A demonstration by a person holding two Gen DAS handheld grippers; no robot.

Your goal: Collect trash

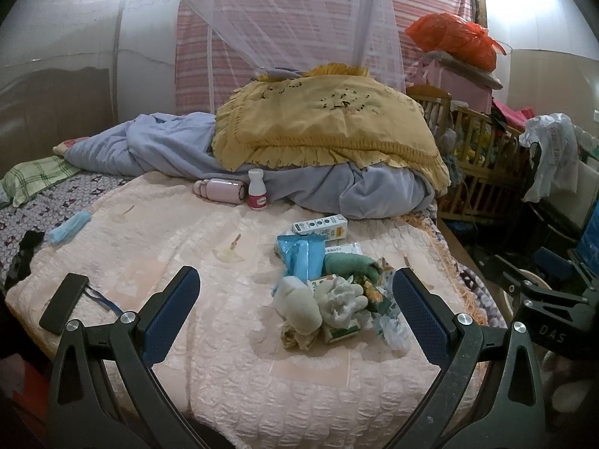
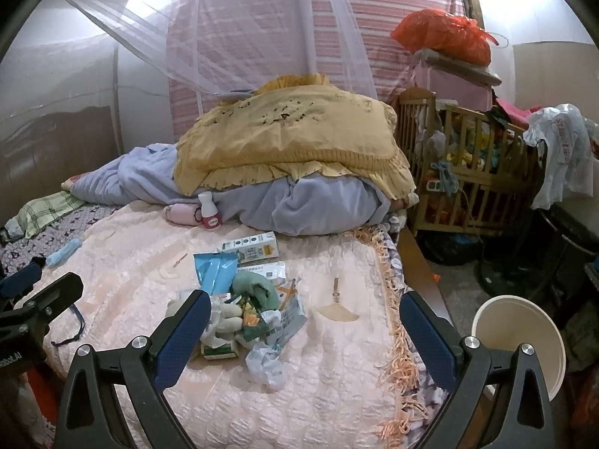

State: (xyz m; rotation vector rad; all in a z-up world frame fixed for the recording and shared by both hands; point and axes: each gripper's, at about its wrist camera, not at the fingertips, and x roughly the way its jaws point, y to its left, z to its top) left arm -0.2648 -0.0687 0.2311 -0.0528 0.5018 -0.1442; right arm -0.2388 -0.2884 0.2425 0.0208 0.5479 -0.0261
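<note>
Puckered pink bedspread (image 1: pixel 232 374) under crumpled trash (image 1: pixel 329 292)

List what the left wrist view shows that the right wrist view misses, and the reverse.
Only the left wrist view shows the black phone-like slab on the pink quilt. Only the right wrist view shows the white bucket on the floor beside the bed. Both show the trash pile, the small white bottle, the yellow cover and open fingers.
</note>
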